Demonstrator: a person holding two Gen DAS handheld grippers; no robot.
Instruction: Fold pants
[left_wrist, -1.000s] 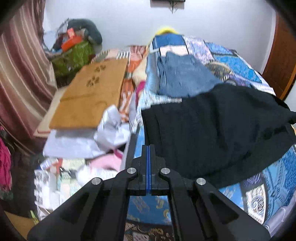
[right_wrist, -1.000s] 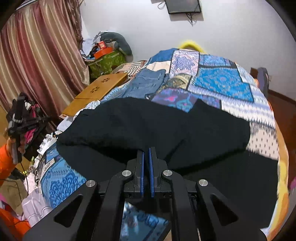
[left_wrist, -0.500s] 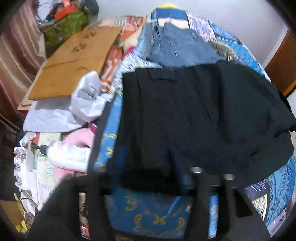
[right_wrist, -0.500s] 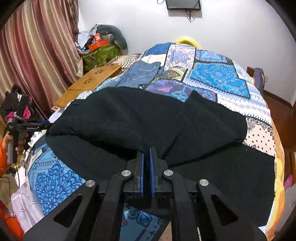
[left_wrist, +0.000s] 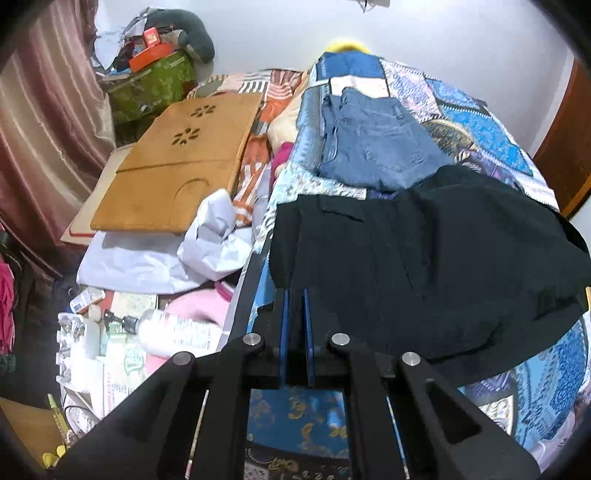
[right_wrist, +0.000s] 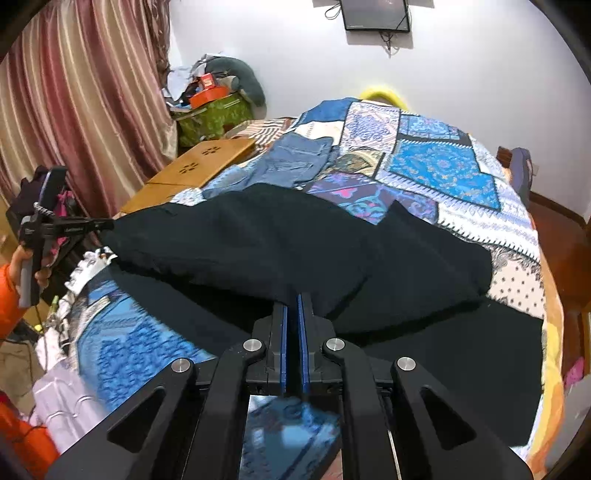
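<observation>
Left wrist view: the left gripper (left_wrist: 294, 295) reaches forward from the bottom of the frame. Its two blue-lined fingers stand slightly apart with a narrow gap between them, and nothing sits in that gap. The fingertips hover at the near left corner of the black pants (left_wrist: 424, 266), which lie spread across a bed covered by a blue patchwork quilt (left_wrist: 480, 122). The upper layer of the pants is doubled over the lower layer, with its edge running across the right side. Beyond the pants, a folded pair of blue jeans (left_wrist: 373, 147) rests on the quilt. To the left of the bed lies a flat wooden board (left_wrist: 177, 173) with flower-shaped cutouts, above crumpled white paper (left_wrist: 214, 240) and a white bottle (left_wrist: 177, 332) lying on its side among clutter. A striped pink curtain (left_wrist: 48, 122) hangs at the far left.

Right wrist view: the right gripper (right_wrist: 291, 299) points at the near edge of the pants (right_wrist: 277, 240), where the folded layer meets the layer beneath. Its fingers are close together with a thin slit between them; whether cloth is pinched there cannot be told. The pants stretch from the left edge of the bed to the right. At the far left, the left gripper (right_wrist: 107, 222) touches the corner of the pants, held by a hand (right_wrist: 26, 258) in an orange sleeve. A dark screen (right_wrist: 376, 14) hangs on the white wall.
</observation>
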